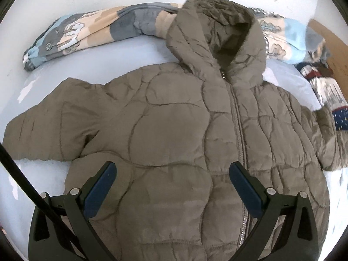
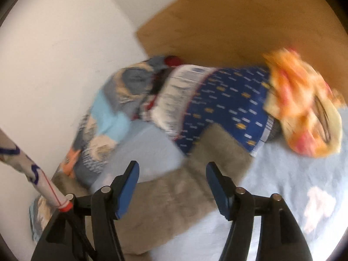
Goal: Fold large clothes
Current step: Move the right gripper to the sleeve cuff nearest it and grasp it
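My left gripper point(image 1: 173, 187) is spread wide and holds nothing — the jacket point(image 1: 174, 130) lies flat on the bed point(image 1: 32, 91) right under and ahead of it, zipped, hood point(image 1: 217, 37) farthest from me, sleeves out to either side. Beyond the hood runs a rolled patterned blanket point(image 1: 87, 32). My right gripper point(image 2: 173, 187) is spread open too, empty, over one jacket sleeve point(image 2: 184, 187) that passes between and below its fingers. Ahead of it sit a blue dotted cloth point(image 2: 228, 104) and an orange cloth point(image 2: 304, 108) — the view is blurred.
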### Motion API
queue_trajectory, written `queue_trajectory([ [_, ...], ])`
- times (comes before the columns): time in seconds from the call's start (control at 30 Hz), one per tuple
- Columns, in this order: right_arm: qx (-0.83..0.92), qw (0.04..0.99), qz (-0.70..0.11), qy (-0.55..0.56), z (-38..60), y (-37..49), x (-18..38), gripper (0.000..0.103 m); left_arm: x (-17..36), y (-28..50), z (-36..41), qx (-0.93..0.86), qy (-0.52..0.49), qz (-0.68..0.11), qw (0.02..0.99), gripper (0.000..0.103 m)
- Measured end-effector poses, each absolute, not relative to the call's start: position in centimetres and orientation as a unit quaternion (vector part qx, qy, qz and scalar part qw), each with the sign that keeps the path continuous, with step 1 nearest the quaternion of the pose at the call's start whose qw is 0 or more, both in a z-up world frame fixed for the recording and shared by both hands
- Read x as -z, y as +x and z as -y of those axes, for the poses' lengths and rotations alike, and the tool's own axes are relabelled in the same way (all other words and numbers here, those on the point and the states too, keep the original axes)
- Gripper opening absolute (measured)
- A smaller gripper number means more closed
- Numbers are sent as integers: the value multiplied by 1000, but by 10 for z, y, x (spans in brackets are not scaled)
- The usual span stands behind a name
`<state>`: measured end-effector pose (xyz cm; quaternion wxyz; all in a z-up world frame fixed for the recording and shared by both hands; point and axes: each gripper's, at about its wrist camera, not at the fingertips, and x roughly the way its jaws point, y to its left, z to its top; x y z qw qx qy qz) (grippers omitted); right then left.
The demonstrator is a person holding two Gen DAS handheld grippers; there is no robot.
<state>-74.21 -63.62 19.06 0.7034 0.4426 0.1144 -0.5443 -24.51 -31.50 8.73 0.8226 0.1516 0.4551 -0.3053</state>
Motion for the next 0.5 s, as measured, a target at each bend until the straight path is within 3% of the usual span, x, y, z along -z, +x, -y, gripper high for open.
queue_trajectory([
  [0.37,556,635,-130,520,689,-805,-68,69,-90,-287,358,408,110,-462,780,103],
  [0.5,532,647,-117,534,708,-799,-43,65,-78,-327,386,432,167,-434,773,103],
])
